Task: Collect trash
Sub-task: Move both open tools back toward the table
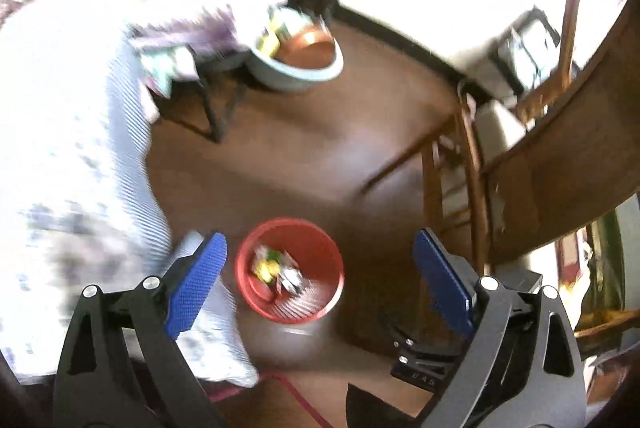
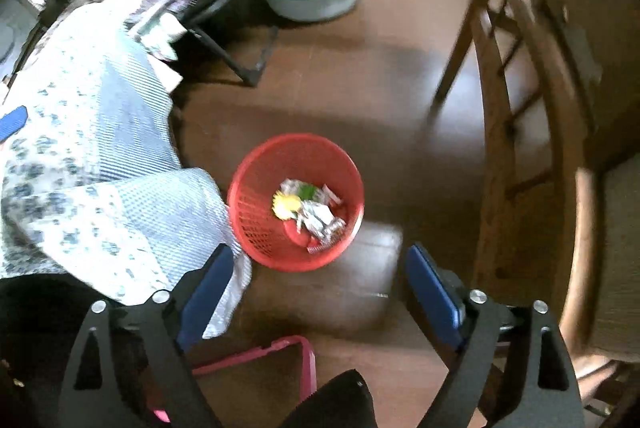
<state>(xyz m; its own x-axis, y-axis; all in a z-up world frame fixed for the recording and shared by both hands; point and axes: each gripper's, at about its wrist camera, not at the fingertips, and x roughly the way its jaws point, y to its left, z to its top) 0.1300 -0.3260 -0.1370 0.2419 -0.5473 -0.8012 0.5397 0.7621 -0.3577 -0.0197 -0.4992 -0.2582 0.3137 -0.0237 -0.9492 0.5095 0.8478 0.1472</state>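
Currently both of your grippers hang over the brown floor (image 2: 340,99) with nothing in them. Your right gripper (image 2: 320,292) has its blue pads spread wide, empty space between them; your left gripper (image 1: 320,280) is likewise wide apart and empty. Below sits the red mesh wastebasket (image 2: 256,211), upright on the floor, just beside the blue-and-white patterned bedding (image 2: 100,155). Inside it lies the collected trash (image 2: 308,211): crumpled silver wrappers, a yellow piece and a green scrap, resting at the bottom. Judgement: the drop-off into the basket looks done. No loose litter shows on the visible floor, though blur hides detail near the wooden chair (image 2: 520,107) and the pale basin (image 2: 316,3). Check those edges before calling it complete.
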